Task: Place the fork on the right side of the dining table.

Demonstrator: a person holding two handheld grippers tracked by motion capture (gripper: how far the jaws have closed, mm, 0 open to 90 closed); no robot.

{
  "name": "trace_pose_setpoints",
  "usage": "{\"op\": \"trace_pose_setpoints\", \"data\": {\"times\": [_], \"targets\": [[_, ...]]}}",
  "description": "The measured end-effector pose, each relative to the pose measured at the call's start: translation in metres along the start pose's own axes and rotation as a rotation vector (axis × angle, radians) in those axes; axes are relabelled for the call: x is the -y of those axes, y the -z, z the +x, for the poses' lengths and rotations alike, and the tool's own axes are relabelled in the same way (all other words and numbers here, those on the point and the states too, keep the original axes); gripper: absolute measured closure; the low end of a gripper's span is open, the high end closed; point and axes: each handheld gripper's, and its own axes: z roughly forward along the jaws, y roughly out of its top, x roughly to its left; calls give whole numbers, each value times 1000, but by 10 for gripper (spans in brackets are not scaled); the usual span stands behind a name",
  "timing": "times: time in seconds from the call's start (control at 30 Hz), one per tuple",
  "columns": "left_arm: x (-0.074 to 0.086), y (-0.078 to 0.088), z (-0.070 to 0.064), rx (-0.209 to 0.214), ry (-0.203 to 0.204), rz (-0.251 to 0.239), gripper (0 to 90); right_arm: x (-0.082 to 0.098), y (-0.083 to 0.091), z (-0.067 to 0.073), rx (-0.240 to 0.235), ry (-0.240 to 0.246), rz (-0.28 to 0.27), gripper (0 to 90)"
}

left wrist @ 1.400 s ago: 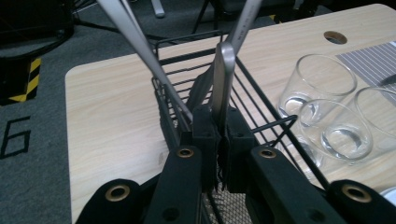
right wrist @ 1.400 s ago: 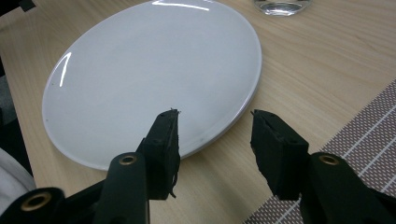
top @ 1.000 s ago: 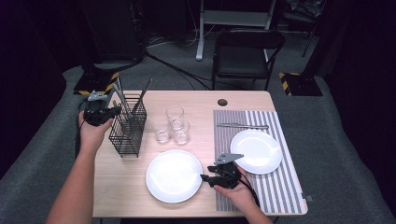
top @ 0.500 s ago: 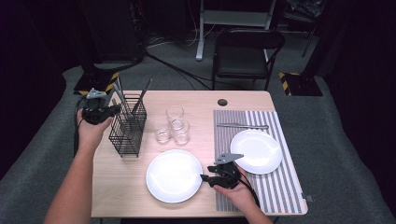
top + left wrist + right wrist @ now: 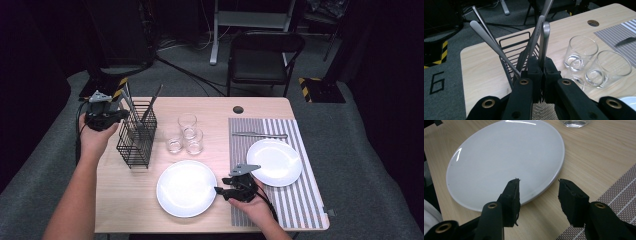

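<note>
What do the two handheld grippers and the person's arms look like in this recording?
Both the left gripper and the right gripper are black, each topped with a grey three-cornered plate and trailing a black cable. Up close, the black jaws carry brass-coloured rivets and ridged black pads. The forearms are bare, with no sleeves visible.

We see the wire caddy [image 5: 136,137] blocking the table's left side, with utensil handles [image 5: 487,37] fanning up and out of it, crowding any approach from above. Three glasses [image 5: 186,135] huddle just right of it, leaving a narrow lane between. The near plate [image 5: 186,187] fills the near centre; bare wood stays open at the near left corner and across the far middle by the table hole [image 5: 238,109]. On the right, the striped mat [image 5: 295,202] carries a second plate [image 5: 275,161] and a knife [image 5: 260,134]; its near end is free.
</note>
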Motion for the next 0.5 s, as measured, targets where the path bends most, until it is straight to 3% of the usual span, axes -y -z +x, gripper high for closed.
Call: {"op": "trace_pose_setpoints", "data": {"times": [0.5], "targets": [[-12,18,-5,13,-11,-2,868,0,1,-1,2,3,-4,511]]}}
